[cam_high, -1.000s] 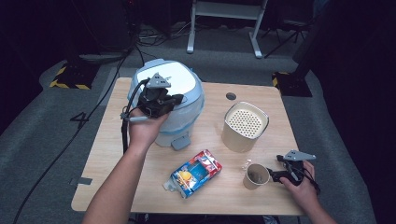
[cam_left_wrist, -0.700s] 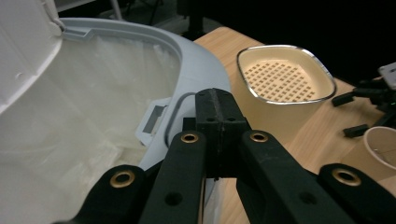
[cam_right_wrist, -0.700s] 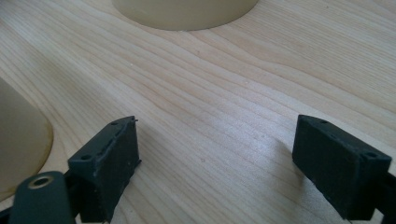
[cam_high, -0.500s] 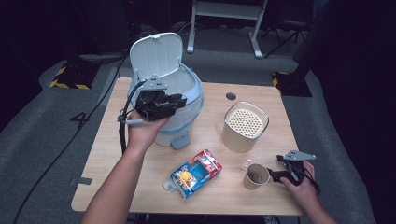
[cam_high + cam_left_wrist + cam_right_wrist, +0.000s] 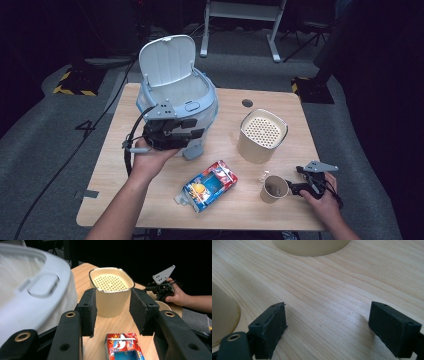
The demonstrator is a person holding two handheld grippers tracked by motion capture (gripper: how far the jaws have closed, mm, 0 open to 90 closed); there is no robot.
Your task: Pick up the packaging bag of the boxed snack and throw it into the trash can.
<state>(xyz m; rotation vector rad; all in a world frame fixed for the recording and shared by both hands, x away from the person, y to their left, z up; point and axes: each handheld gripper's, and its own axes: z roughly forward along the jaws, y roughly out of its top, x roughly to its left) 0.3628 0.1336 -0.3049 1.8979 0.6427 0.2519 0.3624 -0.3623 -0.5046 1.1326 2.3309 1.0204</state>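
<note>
A pale blue rice cooker stands at the table's back left with its lid raised upright. My left gripper is at the cooker's front, open, with nothing between its pads; the cooker's rim and latch lie to its left. My right gripper rests low at the front right beside a paper cup, open over bare wood. The cup's side is just left of its left jaw.
A cream container with a perforated top stands right of centre, straight ahead of the left jaws. A colourful packet lies at the front middle of the wooden table. A cable trails off the left edge.
The cooker's lid has swung from shut to fully upright. My left gripper has dropped from the lid's front to the cooker's front face. The right gripper has stayed put.
</note>
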